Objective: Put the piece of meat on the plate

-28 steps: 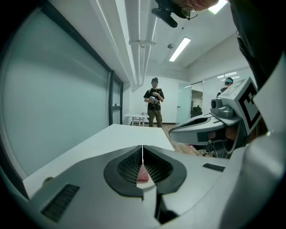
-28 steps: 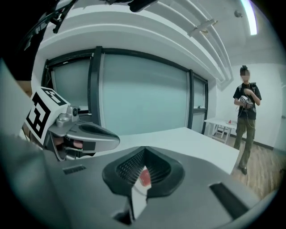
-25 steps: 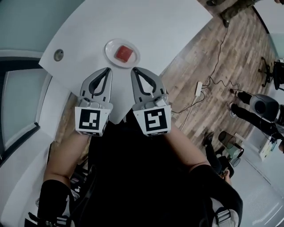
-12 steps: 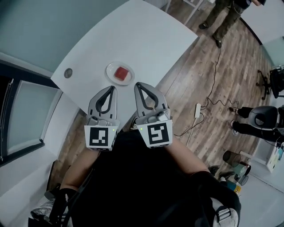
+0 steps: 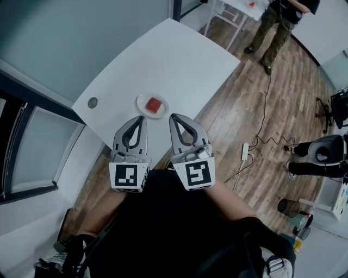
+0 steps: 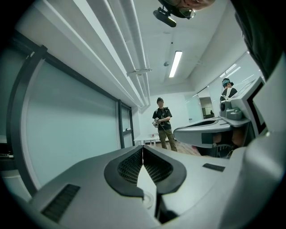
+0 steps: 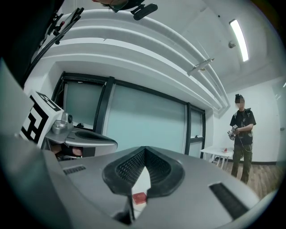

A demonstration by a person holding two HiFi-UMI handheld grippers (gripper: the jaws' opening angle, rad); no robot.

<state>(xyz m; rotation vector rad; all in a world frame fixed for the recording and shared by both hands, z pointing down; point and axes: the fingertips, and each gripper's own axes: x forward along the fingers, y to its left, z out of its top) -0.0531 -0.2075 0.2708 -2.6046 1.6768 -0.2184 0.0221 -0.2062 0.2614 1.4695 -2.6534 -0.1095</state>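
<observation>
A red piece of meat lies on a small white plate near the front edge of the white table. In the head view my left gripper and right gripper are held side by side, high above the table's near edge and short of the plate. Both are shut and hold nothing. The left gripper points roughly level into the room, its tips touching. The right gripper is also closed, and the meat shows far below through the gap behind its tips.
A small grey disc is set in the table left of the plate. Glass partitions stand at the left. On the wooden floor at the right lie a power strip and cable. A person stands beyond the table by another small white table.
Both grippers have risen together, still shut. The table and the plate with the meat now look smaller and farther below, and more of the room shows.
</observation>
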